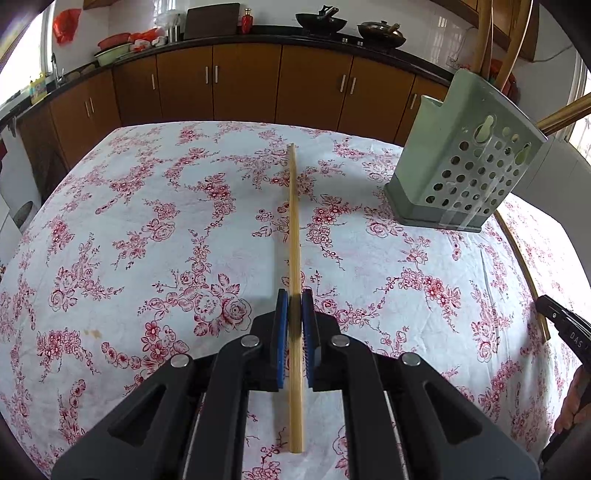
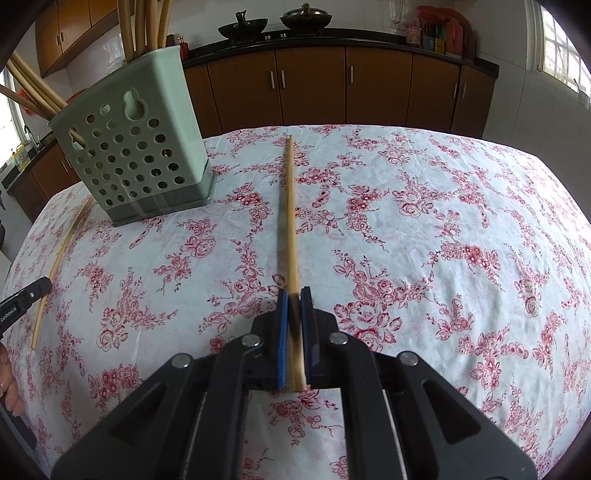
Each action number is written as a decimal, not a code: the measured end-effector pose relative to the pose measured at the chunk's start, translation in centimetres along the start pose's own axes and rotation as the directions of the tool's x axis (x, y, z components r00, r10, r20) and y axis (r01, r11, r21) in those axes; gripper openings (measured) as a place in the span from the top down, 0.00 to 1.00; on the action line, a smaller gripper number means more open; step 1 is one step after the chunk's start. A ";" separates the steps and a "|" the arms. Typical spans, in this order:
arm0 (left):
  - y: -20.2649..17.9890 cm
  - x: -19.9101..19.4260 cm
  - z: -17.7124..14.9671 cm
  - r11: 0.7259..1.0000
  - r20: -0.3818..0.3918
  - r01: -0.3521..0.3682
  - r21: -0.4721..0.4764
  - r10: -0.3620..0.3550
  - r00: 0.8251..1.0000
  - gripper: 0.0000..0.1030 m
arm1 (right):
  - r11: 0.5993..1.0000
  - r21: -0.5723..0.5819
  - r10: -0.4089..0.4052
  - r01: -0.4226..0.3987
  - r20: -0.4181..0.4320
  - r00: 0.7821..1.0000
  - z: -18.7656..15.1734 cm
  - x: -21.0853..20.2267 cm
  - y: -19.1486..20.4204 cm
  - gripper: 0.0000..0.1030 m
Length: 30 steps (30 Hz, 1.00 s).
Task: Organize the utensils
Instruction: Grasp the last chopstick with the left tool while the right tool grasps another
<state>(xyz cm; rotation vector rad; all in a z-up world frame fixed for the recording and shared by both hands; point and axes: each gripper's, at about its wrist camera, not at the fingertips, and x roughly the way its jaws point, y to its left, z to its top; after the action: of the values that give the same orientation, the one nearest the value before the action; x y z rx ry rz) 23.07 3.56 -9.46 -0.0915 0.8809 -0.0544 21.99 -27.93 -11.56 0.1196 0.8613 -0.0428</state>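
My left gripper is shut on a bamboo chopstick that points forward over the floral tablecloth. My right gripper is shut on another bamboo chopstick, also pointing forward. A pale green perforated utensil holder stands on the table with several chopsticks in it; it shows at the left in the right wrist view. A loose chopstick lies on the cloth beside the holder, also seen in the right wrist view.
Brown kitchen cabinets with a dark counter run behind the table. Woks and bowls sit on the counter. The other gripper's tip shows at the frame edge in each view.
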 end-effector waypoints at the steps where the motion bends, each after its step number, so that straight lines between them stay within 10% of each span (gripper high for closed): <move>1: 0.0 0.0 0.0 1.000 0.000 0.000 0.000 0.000 1.000 0.91 | 1.000 0.000 -0.001 0.001 0.000 1.000 0.0 0.0 0.0 0.92; 30: 0.0 0.0 0.0 1.000 -0.001 -0.002 0.001 0.002 1.000 0.91 | 1.000 -0.004 -0.007 0.007 -0.002 1.000 0.0 0.0 0.1 0.92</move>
<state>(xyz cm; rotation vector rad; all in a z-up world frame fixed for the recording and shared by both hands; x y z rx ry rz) 23.06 3.52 -9.46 -0.0891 0.8817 -0.0528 22.03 -27.85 -11.58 0.1126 0.8637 -0.0474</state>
